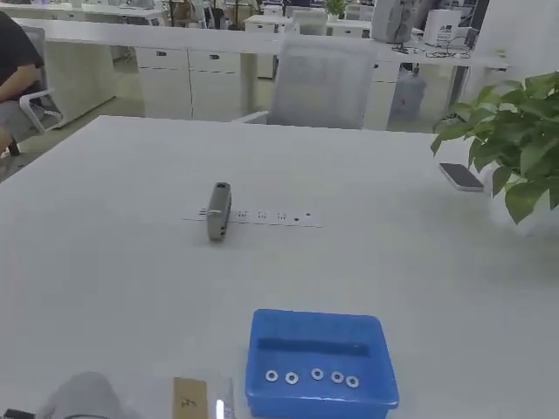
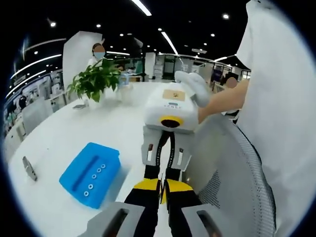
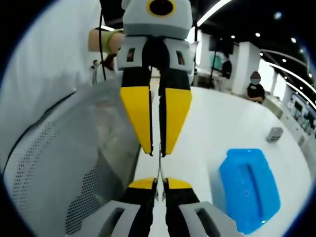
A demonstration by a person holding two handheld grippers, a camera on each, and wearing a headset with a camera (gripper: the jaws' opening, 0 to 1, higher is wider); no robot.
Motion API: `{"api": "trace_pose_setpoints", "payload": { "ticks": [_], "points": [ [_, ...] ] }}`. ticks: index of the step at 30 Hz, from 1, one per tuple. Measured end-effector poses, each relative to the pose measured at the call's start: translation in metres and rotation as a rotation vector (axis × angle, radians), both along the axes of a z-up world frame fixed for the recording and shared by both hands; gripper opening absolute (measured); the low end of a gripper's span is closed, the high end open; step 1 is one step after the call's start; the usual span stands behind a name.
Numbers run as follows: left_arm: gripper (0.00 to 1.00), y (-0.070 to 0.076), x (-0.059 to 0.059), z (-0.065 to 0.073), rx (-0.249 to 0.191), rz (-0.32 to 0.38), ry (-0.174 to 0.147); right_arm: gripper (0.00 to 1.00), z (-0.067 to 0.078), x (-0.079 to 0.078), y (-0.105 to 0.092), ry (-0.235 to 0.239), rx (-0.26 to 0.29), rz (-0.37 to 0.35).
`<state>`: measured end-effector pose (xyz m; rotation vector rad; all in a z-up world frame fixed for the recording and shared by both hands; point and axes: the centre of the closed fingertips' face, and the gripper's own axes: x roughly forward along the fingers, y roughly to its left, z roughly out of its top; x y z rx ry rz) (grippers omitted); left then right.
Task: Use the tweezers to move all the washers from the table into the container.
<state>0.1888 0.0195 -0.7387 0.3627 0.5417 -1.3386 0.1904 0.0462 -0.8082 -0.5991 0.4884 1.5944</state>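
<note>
head: above container (image 1: 319,400) | gripper views: face-to-face (container beside both)

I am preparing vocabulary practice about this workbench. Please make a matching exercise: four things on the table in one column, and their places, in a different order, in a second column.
Things
1. washers
2. phone
3. plant
4. small grey object

Places
A. near the middle of the table, on a line of faint marks
B. inside the blue container, in a row
C. at the right edge of the head view, with green leaves
D. lying flat, just left of the leaves

Pairs: 1-B, 2-D, 3-C, 4-A
</note>
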Motion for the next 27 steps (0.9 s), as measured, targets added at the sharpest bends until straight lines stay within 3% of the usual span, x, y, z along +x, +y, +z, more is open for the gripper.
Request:
{"api": "trace_pose_setpoints", "payload": {
  "ticks": [2, 4, 7, 13, 21, 23, 26, 27],
  "points": [
    [0.02, 0.0, 0.001, -0.002, 0.02, -0.007, -0.021, 0.04, -0.002, -0.002, -0.001, -0.01, -0.02, 0.011],
    [0.02, -0.001, 0.0, -0.003, 0.021, -0.009, -0.017, 0.04, -0.004, -0.004, -0.002, -0.012, -0.03, 0.019],
    [0.0, 0.0, -0.002, -0.008, 0.059, -0.029, -0.029, 0.04, -0.005, -0.005, -0.001, -0.014, -0.035, 0.023],
    [0.0, 0.007, 0.003, -0.014, 0.105, -0.003, -0.052, 0.04, -0.008, 0.003, -0.005, -0.027, -0.051, -0.026],
    [0.0, 0.024, 0.007, -0.047, 0.231, 0.0, -0.037, 0.08, -0.025, 0.01, -0.006, 0.043, -0.025, -0.119],
    [0.0, 0.028, 0.007, -0.053, 0.251, -0.002, -0.027, 0.13, -0.027, 0.01, -0.006, 0.074, -0.006, -0.161],
    [0.0, 0.035, 0.007, -0.064, 0.282, -0.005, -0.004, 0.37, -0.02, 0.016, -0.011, 0.077, 0.041, -0.25],
    [0.0, 0.039, 0.007, -0.07, 0.297, -0.007, 0.011, 0.4, -0.017, 0.016, -0.014, 0.081, 0.054, -0.263]
  ]
}}
